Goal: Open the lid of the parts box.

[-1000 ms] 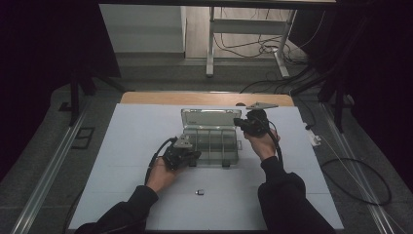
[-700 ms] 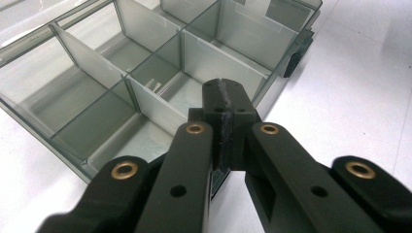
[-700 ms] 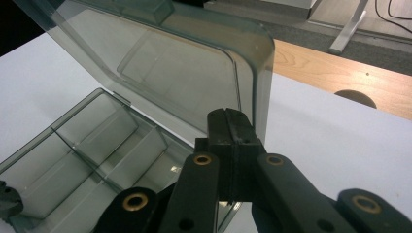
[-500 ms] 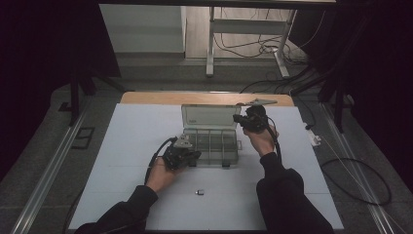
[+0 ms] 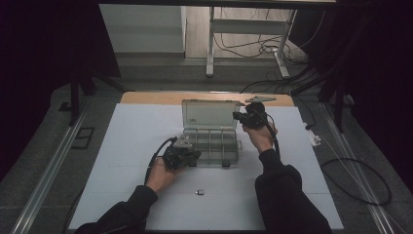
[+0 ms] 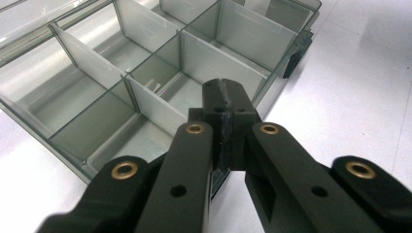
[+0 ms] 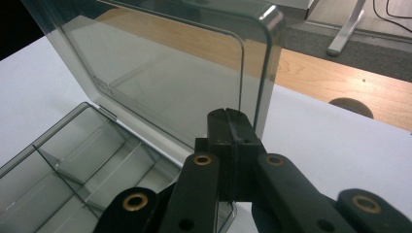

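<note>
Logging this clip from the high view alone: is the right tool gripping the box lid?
Observer: The right gripper view shows the right tool with its jaws pressed together and the upright lid just past its tips. I cannot tell if they touch.
Operator: Is the left tool open?
Observer: No. In the left gripper view the left tool has its jaws shut, above the latch-side wall of the box.

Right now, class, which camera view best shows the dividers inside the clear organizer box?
The left gripper view: the dividers stand close and sharp, compartment by compartment. The right gripper view catches a few at its lower left, and the high view shows them small and faint.
</note>
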